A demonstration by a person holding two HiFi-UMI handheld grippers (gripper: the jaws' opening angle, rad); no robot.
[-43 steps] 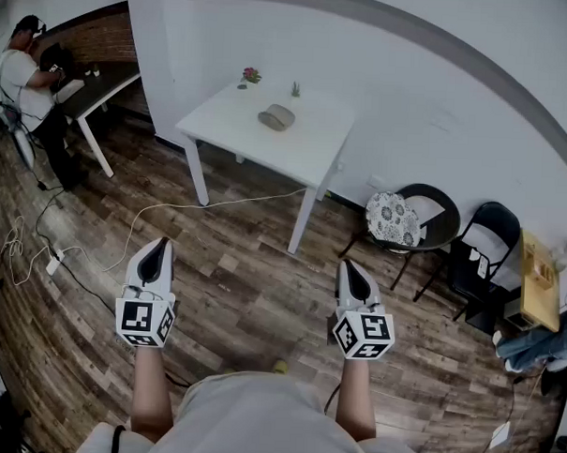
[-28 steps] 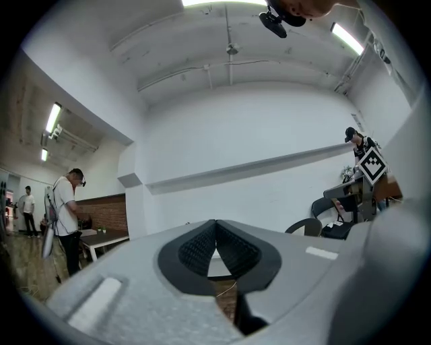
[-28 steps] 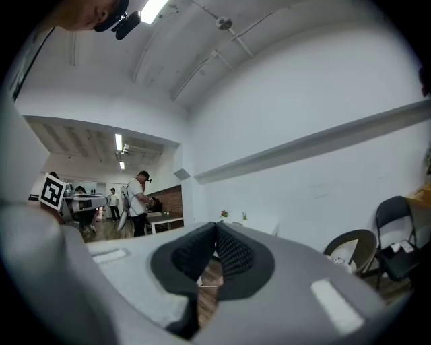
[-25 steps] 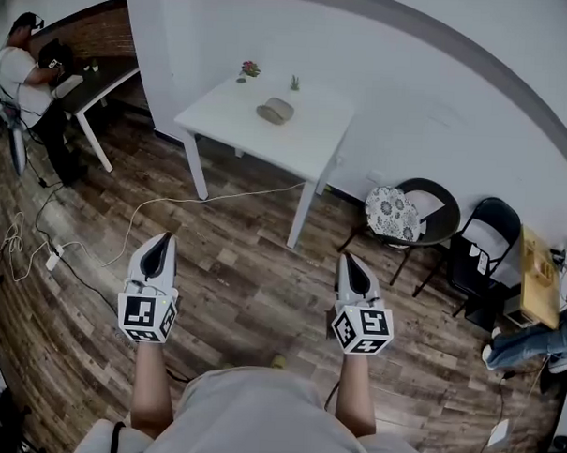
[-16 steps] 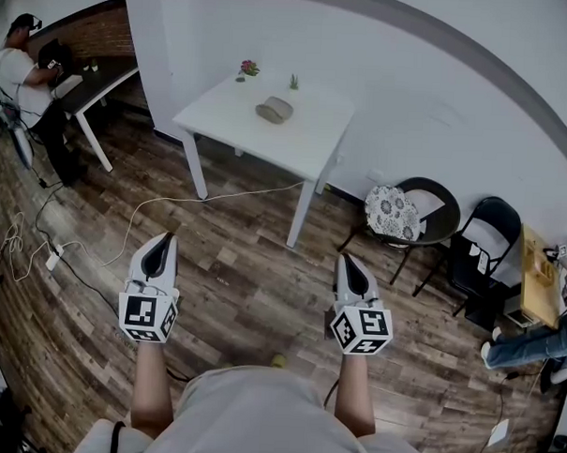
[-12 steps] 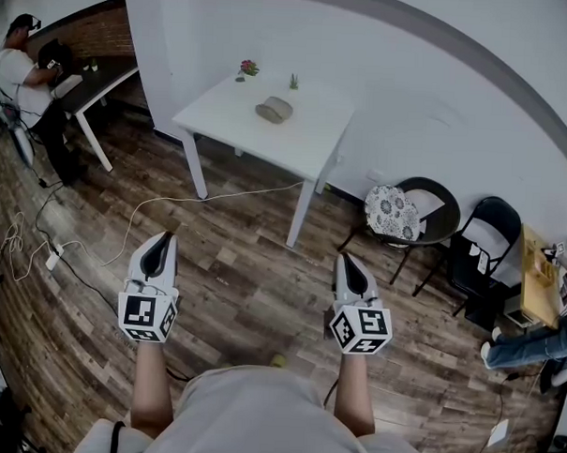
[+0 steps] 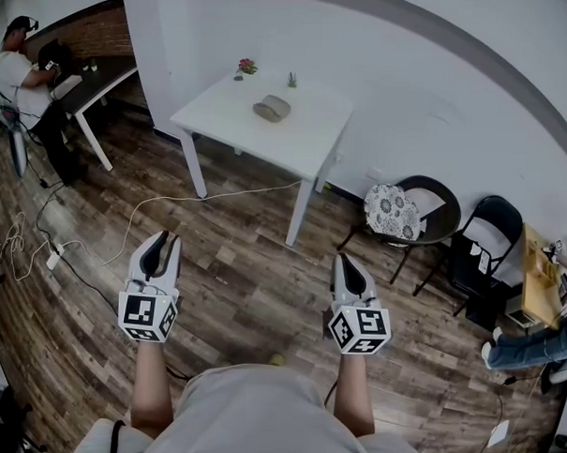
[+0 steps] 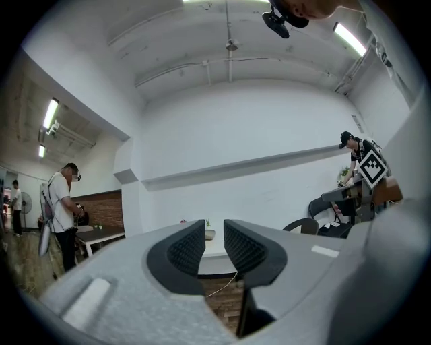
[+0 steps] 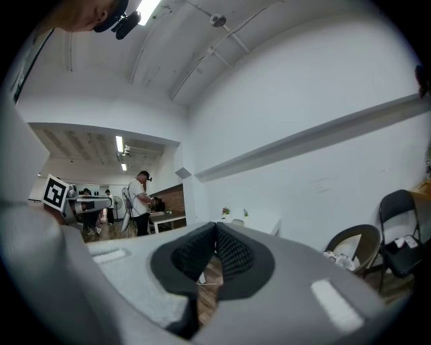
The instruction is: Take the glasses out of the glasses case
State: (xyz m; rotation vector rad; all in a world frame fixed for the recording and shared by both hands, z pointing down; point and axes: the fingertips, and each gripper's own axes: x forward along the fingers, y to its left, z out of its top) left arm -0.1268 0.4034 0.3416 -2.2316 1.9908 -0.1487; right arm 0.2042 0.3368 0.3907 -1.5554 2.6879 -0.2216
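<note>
- Jaws first: the left gripper (image 7: 167, 237) has its pads a narrow gap apart with nothing between them. You see it plainly in the left gripper view (image 8: 214, 232), where a slice of the table shows through the slot.
- Right gripper (image 7: 343, 259) has its jaws pressed together and it's empty too. In the right gripper view (image 9: 215, 230) the ribbed pads meet at the tips.
- Both grippers are held out level over bare wood floor (image 7: 248, 285), side by side and well apart from each other, and also well short of the table.
- Far left there's a person (image 7: 14, 68) standing at a dark desk (image 7: 98, 79) against the brick wall, well off to the side.
- A pale cable (image 7: 186, 200) snakes across the floor from the left and runs under the table's near edge, lying between the grippers and the table.
- The white table (image 7: 311, 133) stands square against the wall with its near corner legs showing. Open floor runs along its front and left sides.
- The glasses case (image 7: 272, 108) sits closed on the table's far half, away from every edge. Two little plants (image 7: 246, 69) are just behind it near the wall.
- Right of the table, a round chair (image 7: 396, 219) with a patterned cushion crowds that side. A black folding chair (image 7: 489, 241) stands just beyond it.
</note>
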